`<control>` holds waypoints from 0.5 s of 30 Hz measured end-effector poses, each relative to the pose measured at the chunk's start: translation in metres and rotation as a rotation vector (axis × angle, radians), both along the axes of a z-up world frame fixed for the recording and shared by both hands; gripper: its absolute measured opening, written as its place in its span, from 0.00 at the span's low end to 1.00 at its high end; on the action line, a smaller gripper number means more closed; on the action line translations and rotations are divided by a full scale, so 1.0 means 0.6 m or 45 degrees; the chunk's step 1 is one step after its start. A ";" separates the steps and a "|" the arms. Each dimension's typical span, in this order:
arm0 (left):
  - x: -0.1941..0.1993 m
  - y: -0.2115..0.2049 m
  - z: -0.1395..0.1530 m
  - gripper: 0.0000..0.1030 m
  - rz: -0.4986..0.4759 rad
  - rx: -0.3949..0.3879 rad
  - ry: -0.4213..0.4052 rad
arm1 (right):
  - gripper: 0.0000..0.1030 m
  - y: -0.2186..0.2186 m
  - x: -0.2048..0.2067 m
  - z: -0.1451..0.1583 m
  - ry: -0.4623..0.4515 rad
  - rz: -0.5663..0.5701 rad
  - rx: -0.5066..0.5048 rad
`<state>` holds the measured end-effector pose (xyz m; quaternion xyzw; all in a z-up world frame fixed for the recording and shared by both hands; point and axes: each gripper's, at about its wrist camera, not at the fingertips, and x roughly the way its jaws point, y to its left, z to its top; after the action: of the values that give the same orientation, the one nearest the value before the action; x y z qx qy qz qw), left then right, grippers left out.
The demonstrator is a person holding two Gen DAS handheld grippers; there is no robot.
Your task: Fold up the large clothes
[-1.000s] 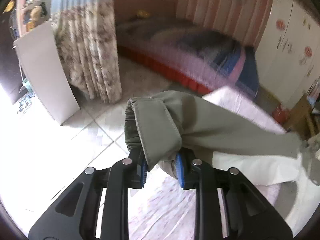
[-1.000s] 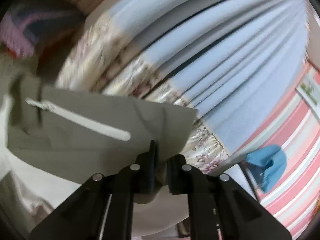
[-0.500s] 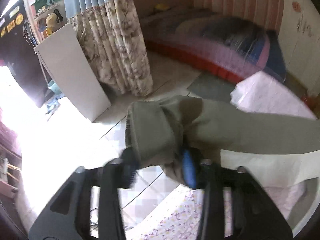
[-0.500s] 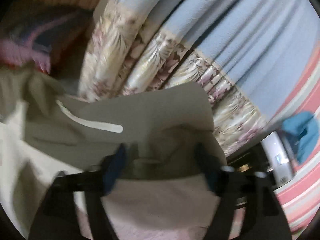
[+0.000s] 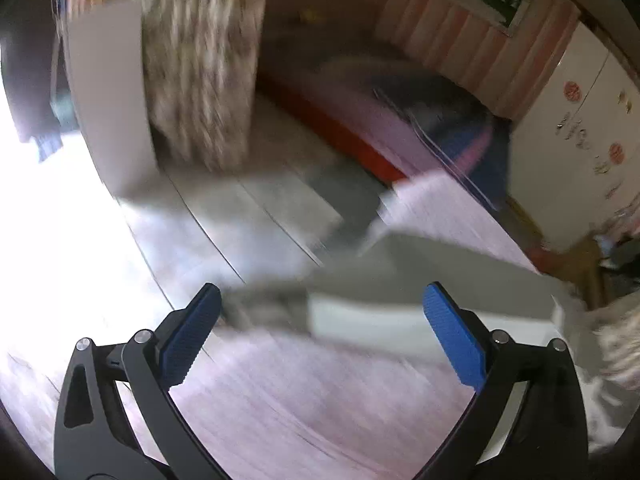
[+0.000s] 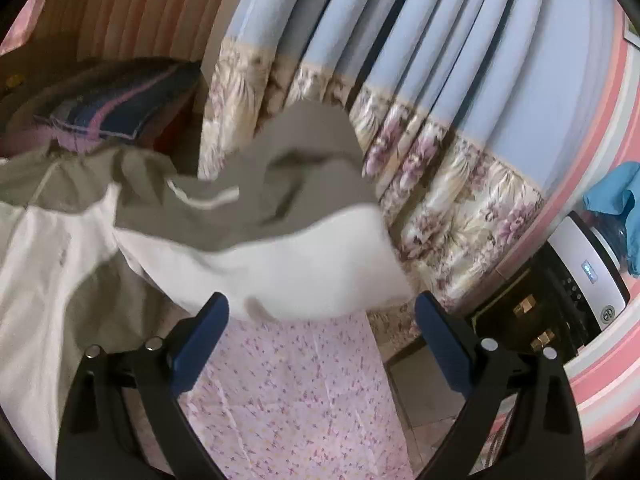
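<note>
We see the left gripper [image 5: 320, 312] with its jaws spread wide, having just been opening; nothing is pinched between the blue pads [image 5: 454, 344]. Past them the olive-and-white garment [image 5: 384, 276] lies across a surface covered by a pink flowered sheet [image 5: 300, 400], its bunched olive end just beyond the left pad. The left wrist view is badly smeared, so we cannot tell for sure whether that end touches the pad or only sits close to it.

The right gripper [image 6: 322, 308] is likewise spread, its jaws having just been opening, and it grips nothing. In front of it the same garment [image 6: 280, 216] is loose, an olive panel with a white drawstring [image 6: 204, 200] above a white panel whose lower edge hangs between the two pads without either pressing on it. More of the cloth runs off to the left of that view in olive and white folds. The flowered sheet [image 6: 288, 400] shows clearly below the jaws.

Behind, a blue curtain [image 6: 440, 60] with a flowered hem hangs beside a pink striped wall. A washing machine [image 6: 588, 280] with a blue cloth [image 6: 616, 196] on it stands at the right. A low bed [image 5: 400, 120] with a striped blanket lies across the tiled floor [image 5: 240, 220].
</note>
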<state>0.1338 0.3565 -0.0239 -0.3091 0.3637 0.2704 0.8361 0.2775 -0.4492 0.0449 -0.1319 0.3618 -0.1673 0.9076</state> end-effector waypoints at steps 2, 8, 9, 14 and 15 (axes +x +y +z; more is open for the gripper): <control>0.017 -0.024 -0.048 0.97 -0.044 -0.136 0.026 | 0.92 0.000 0.010 -0.023 0.036 0.001 0.007; 0.060 -0.030 -0.143 0.97 0.116 -0.351 0.031 | 0.92 -0.004 0.010 -0.049 0.044 0.001 0.040; 0.065 -0.022 -0.155 0.96 0.166 -0.401 0.016 | 0.92 -0.006 0.008 -0.051 0.043 -0.001 0.041; 0.098 0.005 -0.145 0.90 0.300 -0.400 -0.051 | 0.92 -0.025 0.000 -0.054 0.041 -0.036 0.044; 0.107 0.017 -0.146 0.90 0.317 -0.409 -0.046 | 0.92 -0.030 0.000 -0.056 0.044 -0.044 0.054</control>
<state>0.1982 0.3668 -0.1117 -0.4860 0.3460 0.3046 0.7425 0.2776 -0.4672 0.0112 -0.1093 0.3829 -0.1731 0.9008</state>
